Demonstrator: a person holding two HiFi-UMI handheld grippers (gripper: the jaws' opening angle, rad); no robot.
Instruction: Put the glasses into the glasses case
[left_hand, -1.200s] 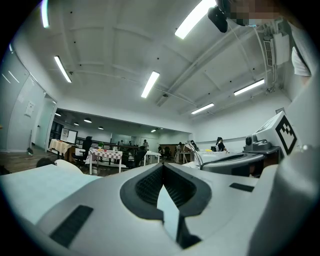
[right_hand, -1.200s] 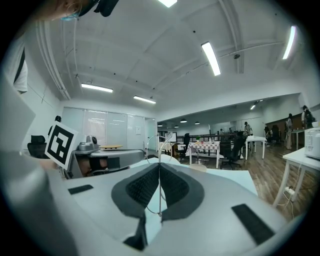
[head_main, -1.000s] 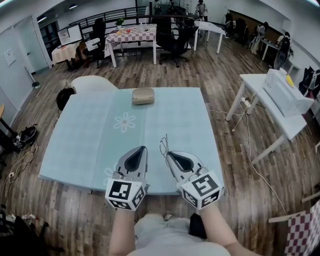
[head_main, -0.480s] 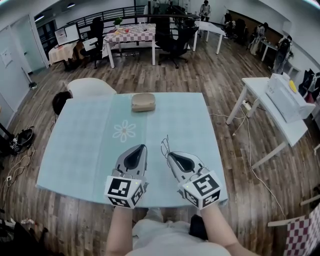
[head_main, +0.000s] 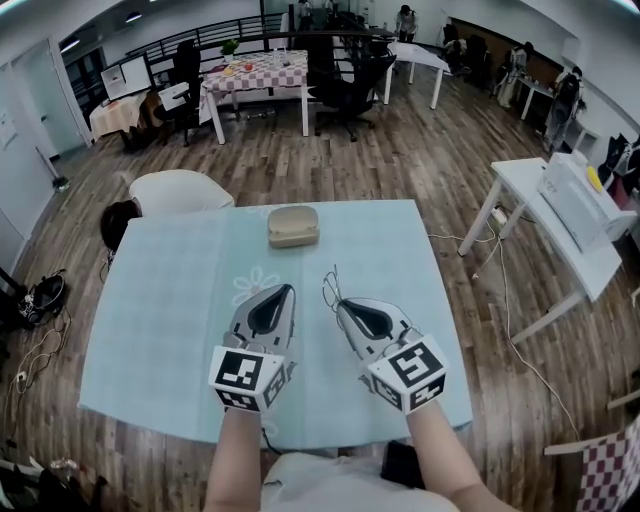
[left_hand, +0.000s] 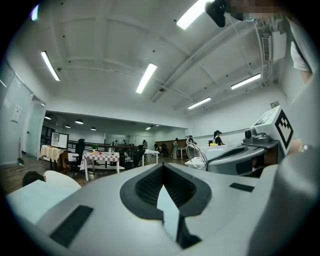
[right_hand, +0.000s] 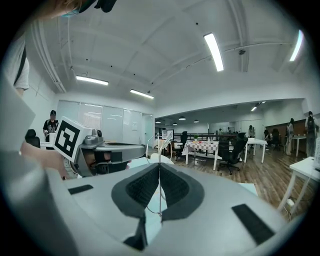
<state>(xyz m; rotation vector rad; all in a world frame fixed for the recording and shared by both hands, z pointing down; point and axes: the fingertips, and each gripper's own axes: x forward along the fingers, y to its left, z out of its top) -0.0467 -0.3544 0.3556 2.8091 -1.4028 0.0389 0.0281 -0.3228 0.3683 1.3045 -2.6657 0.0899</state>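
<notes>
We are standing at a pale blue table (head_main: 150, 330) that is filling the middle of the head view, with a wood floor (head_main: 420, 150) running all around it. A white table (head_main: 560, 250) is standing off to the right, well apart, and a white chair (head_main: 175, 188) is sitting at the blue table's far left corner.

We are holding both grippers side by side over the near half of the table, pointing away from us toward its far edge. The left gripper (head_main: 287, 291) is closed with nothing in it. In its own view the two pads are meeting at the tip, and only the table is showing through the gap lower down. The right gripper (head_main: 341, 303) is closed on the glasses (head_main: 328, 284). In its own view a thin wire of the frame is running up between the pressed pads and looping out above the tip.

The case (head_main: 293, 226), tan and rounded, is lying on the table near the far edge, roughly midway across. It is sitting ahead of both grippers and well apart from them, and we cannot tell whether its lid is up or down.

The glasses are thin wire ones, sticking out beyond the right gripper's tip above the table, not touching the case.
</notes>
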